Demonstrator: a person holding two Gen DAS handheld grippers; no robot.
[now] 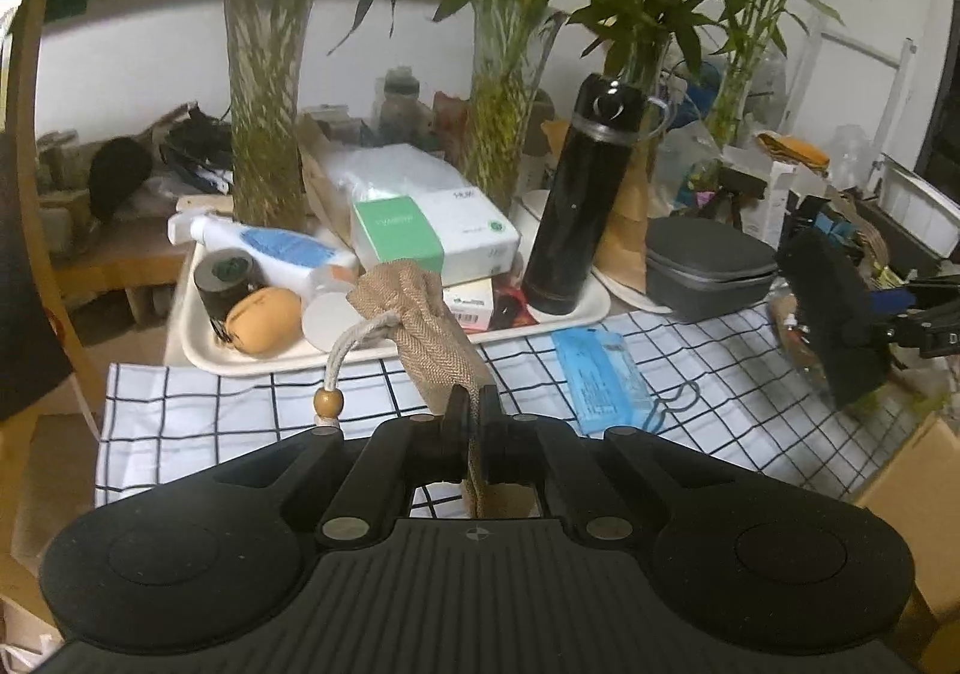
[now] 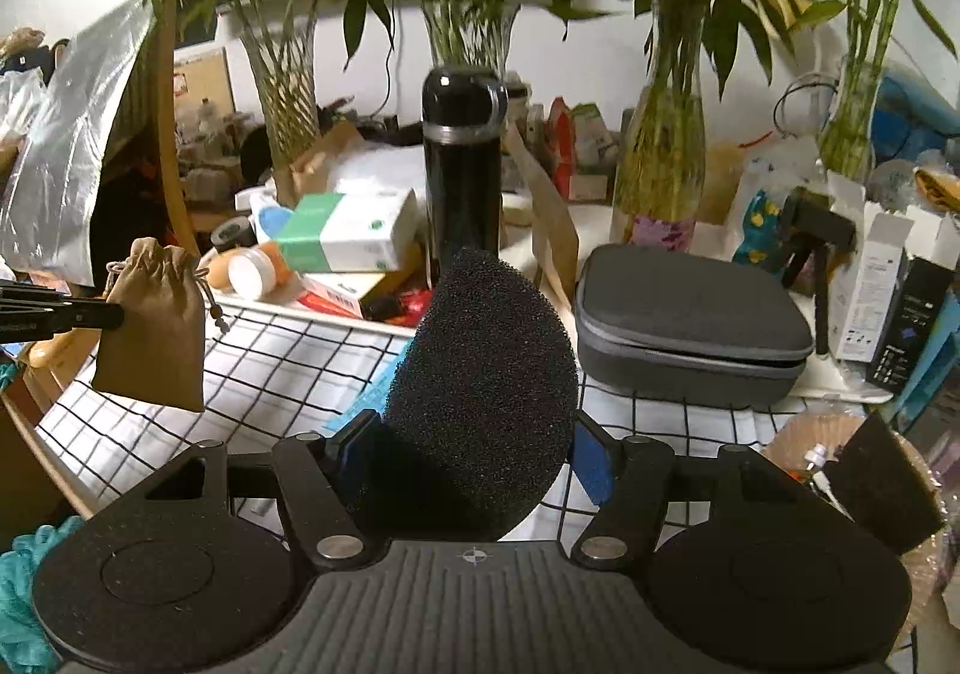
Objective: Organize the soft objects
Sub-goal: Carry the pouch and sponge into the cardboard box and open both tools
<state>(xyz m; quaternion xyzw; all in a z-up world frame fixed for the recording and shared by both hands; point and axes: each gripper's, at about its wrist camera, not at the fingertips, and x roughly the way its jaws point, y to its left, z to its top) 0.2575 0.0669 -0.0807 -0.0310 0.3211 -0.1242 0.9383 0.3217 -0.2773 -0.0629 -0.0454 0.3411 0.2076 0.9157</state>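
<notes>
Tan drawstring pouch (image 1: 420, 314) is pinched at its lower end in the left gripper (image 1: 474, 434), jaws closed tight on the fabric, held up over the checked cloth (image 1: 240, 410). Black foam sponge (image 2: 486, 404) sits clamped between the spread right gripper (image 2: 474, 452) jaws, also above the cloth. Free cloth lies below both; the cluttered white tray (image 1: 204, 362) and grey zip case (image 2: 690, 332) line its far edge, blue packet (image 1: 600, 374) between.

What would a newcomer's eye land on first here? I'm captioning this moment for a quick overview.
First, the black foam sponge, held up between the right gripper's jaws, filling the middle of its view. Then the tan drawstring pouch, pinched in the left gripper above the checked cloth. Behind both, a tall black flask stands on the cluttered tray.
</notes>
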